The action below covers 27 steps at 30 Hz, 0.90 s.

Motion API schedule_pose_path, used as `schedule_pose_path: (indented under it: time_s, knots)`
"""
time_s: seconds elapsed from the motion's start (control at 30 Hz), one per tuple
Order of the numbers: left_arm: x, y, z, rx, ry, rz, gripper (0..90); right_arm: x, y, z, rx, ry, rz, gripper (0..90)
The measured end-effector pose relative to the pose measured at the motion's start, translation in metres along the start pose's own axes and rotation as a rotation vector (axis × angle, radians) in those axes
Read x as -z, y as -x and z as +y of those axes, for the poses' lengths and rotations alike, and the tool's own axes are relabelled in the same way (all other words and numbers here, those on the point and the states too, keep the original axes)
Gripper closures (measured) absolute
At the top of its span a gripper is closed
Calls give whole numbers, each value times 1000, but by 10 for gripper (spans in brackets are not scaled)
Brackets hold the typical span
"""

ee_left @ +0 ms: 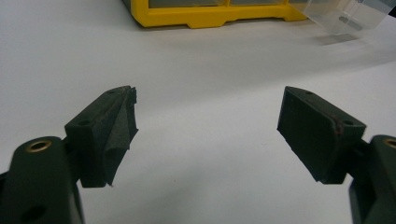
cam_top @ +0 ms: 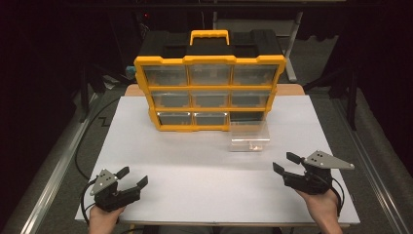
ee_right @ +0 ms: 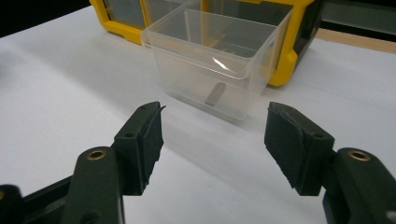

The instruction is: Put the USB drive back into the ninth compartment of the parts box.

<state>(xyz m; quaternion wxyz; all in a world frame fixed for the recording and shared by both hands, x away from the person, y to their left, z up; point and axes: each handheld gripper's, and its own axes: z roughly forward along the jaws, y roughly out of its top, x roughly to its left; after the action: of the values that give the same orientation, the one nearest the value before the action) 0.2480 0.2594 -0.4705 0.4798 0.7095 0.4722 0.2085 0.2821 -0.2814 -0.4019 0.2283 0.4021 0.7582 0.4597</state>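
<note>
I can't make out what's in the organizer (cam_top: 209, 80) drawers from the high view; the fronts are glare and blur. Its bottom-right slot is dark, contents unreadable. Clear bin (cam_top: 249, 137) holds a small tan thing, too tiny to name. In my right gripper view the bin (ee_right: 217, 60) hides the case front behind it, and the case runs off the top edge. Left gripper view cuts the bin (ee_left: 348, 16) at the top right corner. Both forearms are cropped at the bottom.
</note>
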Motion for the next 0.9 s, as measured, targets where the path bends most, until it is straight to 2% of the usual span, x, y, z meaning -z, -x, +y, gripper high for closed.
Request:
schedule_pose_path:
  time_s: [0.9]
  knots:
    - [0, 0, 0, 8, 4, 4, 204, 19, 24, -30, -69, 18, -55, 333]
